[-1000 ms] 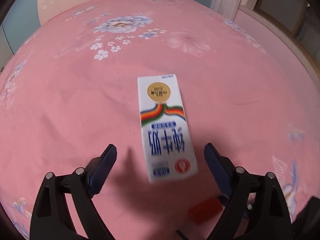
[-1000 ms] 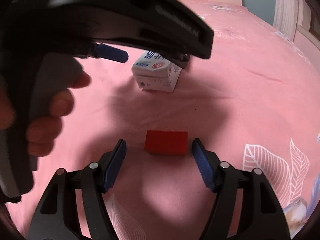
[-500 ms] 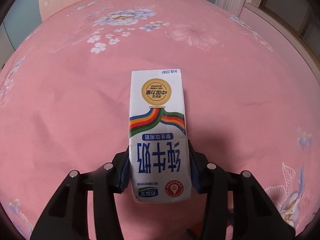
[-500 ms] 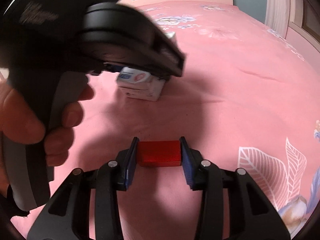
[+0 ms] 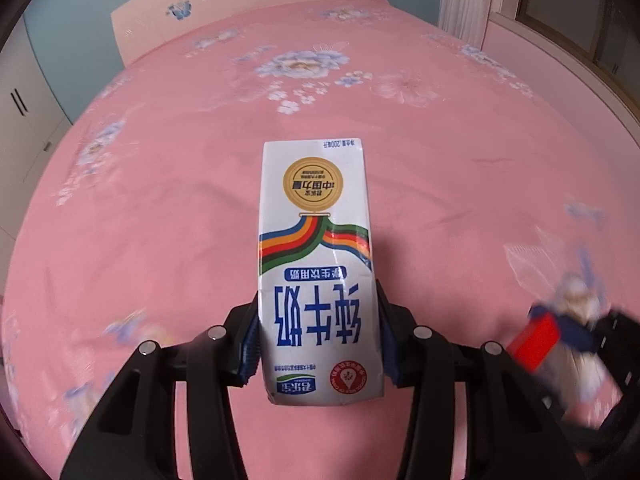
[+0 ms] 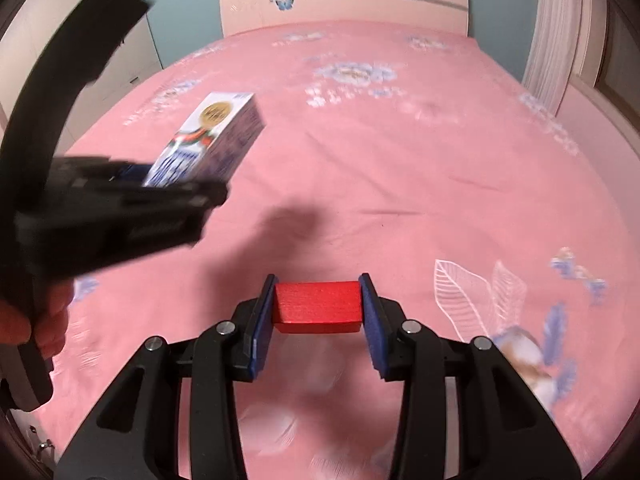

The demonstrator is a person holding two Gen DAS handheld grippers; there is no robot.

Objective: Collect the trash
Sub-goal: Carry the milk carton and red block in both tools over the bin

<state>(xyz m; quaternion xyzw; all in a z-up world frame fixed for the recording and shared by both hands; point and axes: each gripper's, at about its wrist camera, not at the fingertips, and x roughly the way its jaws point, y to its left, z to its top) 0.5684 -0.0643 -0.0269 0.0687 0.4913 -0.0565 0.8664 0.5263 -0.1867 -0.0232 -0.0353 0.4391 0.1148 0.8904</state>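
Claws (image 5: 318, 344) (image 6: 318, 308) grip carton (image 5: 316, 264) and red block (image 6: 318, 306) above open bedspread (image 6: 400, 180).

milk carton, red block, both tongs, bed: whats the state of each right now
milk carton: clamped in the left tongs, lifted off the bed
red block: clamped in the right tongs, off the bed
left tongs: shut on the carton
right tongs: shut on the block
bed: pink floral sheet spread flat
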